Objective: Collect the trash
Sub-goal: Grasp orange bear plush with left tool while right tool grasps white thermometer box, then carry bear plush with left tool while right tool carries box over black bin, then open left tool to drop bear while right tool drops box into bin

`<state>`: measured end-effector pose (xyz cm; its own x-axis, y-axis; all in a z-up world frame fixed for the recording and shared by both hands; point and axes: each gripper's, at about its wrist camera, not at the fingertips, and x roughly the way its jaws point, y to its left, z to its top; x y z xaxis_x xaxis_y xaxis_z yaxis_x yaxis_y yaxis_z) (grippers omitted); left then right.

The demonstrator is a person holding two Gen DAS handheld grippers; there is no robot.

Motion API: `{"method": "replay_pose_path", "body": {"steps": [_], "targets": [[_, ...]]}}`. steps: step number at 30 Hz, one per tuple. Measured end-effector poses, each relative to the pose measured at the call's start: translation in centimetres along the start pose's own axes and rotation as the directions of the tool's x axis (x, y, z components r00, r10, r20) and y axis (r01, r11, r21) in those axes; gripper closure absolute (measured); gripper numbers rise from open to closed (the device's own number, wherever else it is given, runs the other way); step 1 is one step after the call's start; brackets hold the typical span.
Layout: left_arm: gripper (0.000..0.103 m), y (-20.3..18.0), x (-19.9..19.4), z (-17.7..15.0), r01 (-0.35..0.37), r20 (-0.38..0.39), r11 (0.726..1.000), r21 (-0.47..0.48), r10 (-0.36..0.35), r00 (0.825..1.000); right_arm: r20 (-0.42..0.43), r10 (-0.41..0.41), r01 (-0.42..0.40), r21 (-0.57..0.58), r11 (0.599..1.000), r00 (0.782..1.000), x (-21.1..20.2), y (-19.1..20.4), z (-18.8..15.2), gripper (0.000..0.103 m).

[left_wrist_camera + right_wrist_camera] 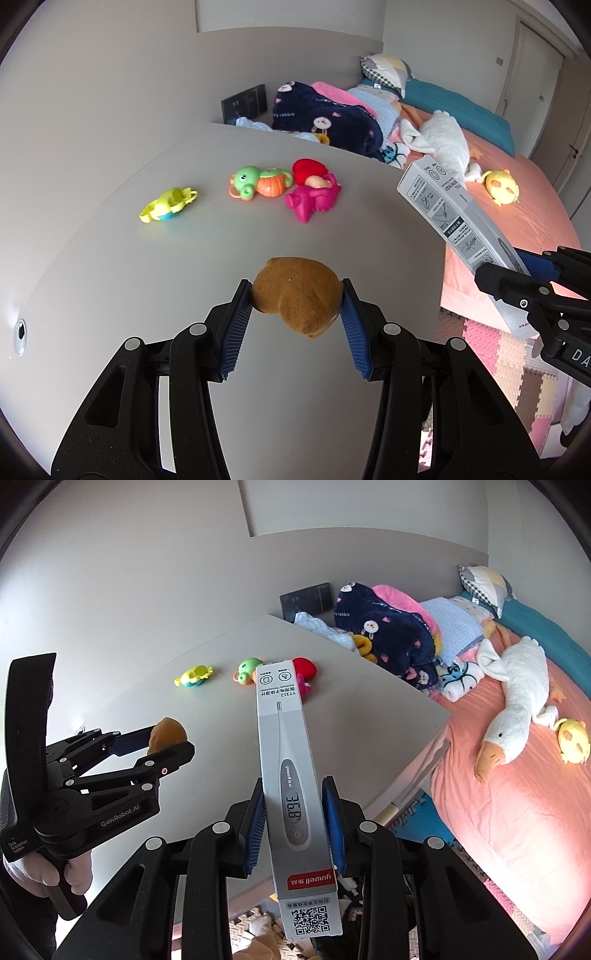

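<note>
Brown lump point(297, 295) pinched above table, grey thermometer box point(291, 775) held lengthwise

A child's bedroom in a home: a bed point(517, 812) with a coral cover carries a plush goose point(513, 701), a pillow point(484, 585) and heaped blankets point(384, 635), plastic baby toys point(258, 181) lie on a grey table point(147, 277), and foam play mats point(509, 362) cover the floor.
</note>
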<state>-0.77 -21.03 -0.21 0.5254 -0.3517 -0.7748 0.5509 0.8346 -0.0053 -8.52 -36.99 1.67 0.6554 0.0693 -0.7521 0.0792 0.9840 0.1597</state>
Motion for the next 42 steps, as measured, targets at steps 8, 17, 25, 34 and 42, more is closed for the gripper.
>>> {"method": "replay_pose_path", "body": {"steps": [8,17,25,34,42], "targets": [[0.056,-4.5,-0.6,-0.5,0.041,-0.003,0.998,0.055,-0.041,0.999,0.025,-0.039,0.038,0.047,0.998,0.999,-2.9,-3.1,-1.9,0.072],[0.056,-9.7,-1.1,-0.1,0.088,0.005,0.986,0.144,-0.090,0.996,0.050,-0.093,0.087,0.112,0.990,0.994,-5.6,-6.8,-3.9,0.072],[0.056,-13.4,-1.0,-0.1,0.135,0.001,0.971,0.199,-0.138,0.990,0.055,-0.145,0.134,0.159,0.978,0.988,-7.6,-9.6,-5.6,0.072],[0.055,-16.6,-1.0,-0.4,0.180,-0.013,0.951,0.250,-0.183,0.983,0.052,-0.189,0.174,0.208,0.962,0.981,-9.1,-12.1,-7.2,0.072],[0.055,-18.5,-1.0,-0.5,0.217,-0.028,0.932,0.289,-0.219,0.975,0.049,-0.221,0.202,0.245,0.948,0.974,-10.0,-13.4,-8.0,0.072]]}}
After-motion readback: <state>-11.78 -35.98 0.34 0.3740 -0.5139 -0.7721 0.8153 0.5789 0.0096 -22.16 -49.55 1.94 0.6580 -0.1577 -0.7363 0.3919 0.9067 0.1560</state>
